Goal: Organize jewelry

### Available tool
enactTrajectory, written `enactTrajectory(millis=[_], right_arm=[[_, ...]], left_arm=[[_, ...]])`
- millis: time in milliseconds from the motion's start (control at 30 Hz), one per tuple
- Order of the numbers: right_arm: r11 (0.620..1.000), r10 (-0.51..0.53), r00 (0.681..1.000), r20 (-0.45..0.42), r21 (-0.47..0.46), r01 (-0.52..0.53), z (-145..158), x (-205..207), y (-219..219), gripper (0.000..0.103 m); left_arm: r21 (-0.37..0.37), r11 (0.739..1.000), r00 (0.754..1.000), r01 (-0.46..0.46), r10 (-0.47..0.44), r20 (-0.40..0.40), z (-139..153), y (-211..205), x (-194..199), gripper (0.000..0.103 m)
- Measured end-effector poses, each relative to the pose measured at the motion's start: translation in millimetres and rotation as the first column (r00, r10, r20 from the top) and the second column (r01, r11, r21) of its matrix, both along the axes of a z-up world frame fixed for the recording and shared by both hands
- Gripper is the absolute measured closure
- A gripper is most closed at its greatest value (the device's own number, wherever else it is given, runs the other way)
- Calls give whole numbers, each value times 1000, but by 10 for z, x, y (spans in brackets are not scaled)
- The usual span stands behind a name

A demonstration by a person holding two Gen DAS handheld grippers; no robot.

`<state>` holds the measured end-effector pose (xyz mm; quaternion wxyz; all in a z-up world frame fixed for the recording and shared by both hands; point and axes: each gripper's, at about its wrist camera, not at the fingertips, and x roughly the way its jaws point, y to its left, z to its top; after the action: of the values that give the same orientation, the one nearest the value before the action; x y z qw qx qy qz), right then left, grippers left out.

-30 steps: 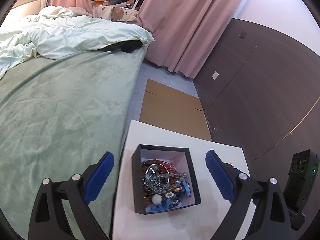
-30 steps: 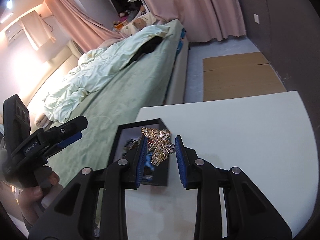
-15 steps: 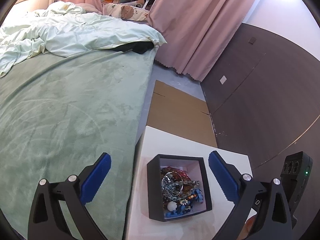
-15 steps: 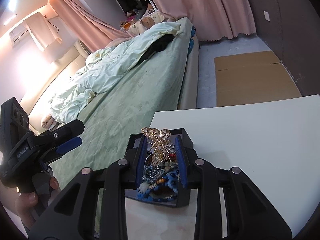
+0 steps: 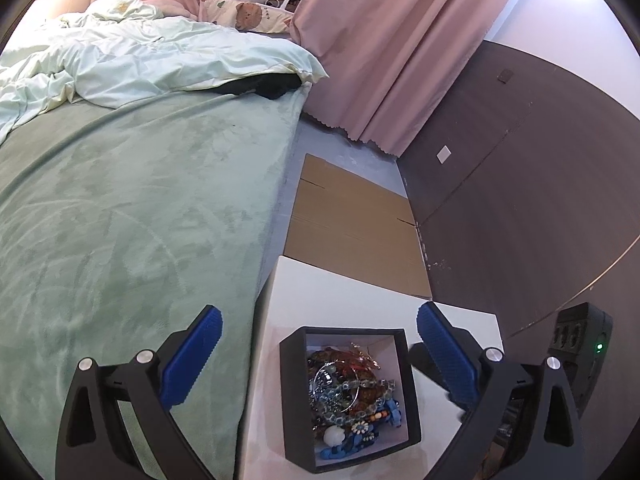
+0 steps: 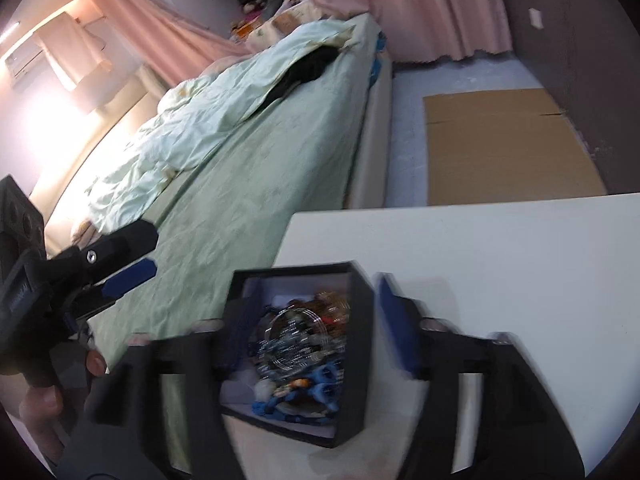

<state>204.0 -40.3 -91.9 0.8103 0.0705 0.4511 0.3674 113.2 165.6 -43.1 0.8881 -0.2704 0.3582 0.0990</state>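
Observation:
A black open box (image 5: 294, 396) full of mixed beaded jewelry (image 5: 352, 396) stands at the near left corner of the white table (image 5: 360, 292). My left gripper (image 5: 318, 356) hangs open above it, with one blue pad on each side of the box and nothing between them. In the right wrist view the picture is blurred. My right gripper (image 6: 318, 328) is over the same box (image 6: 360, 340) and its jaws are opening, with no piece held between the pads. A gold piece (image 5: 360, 354) lies at the far side of the pile.
A bed with a green cover (image 5: 120, 220) and a pale duvet (image 5: 160, 64) runs along the table's left side. Flat cardboard (image 5: 352, 216) lies on the floor beyond the table. Behind it are a dark wall panel (image 5: 520, 180) and pink curtains (image 5: 380, 40). A person's hand (image 6: 40, 404) holds the left gripper's handle.
The right gripper carried a gold butterfly brooch over the box, then spread its jaws; the brooch is no longer between them. The left gripper drifted a little, its jaws still wide.

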Motion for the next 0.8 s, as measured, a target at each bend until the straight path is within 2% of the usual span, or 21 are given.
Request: enactTrajectory(millis=[133,200,367,467,700,800], right_arm=[[999,-29,1000,-5,20,29,45,58,-181,30],[999,-43,999,-2,25,43,74,74,-252,25],[997,-71,997,6,26,70,138,53,-412,20],[996,-82,997,-2,17,82,142,14,-479,14],[992,-123,992,-4,-13,123,192,-131,-683,5],[990,-141,990,-2,-12,141,251,-208,-797,5]], left_arm=[[5,1000,1000,3,-3,-5,-21,-40,39,8],[12,1000,1000,3,-3,-10,-29,-60,44,8],[98,995,1000,-22,24,-18,1,-161,10,8],[90,996,1000,-13,14,-12,11,-197,-31,8],[126,991,998,47,-42,-37,12,-466,-126,8],[116,992,998,49,-45,-33,17,-548,-182,8]])
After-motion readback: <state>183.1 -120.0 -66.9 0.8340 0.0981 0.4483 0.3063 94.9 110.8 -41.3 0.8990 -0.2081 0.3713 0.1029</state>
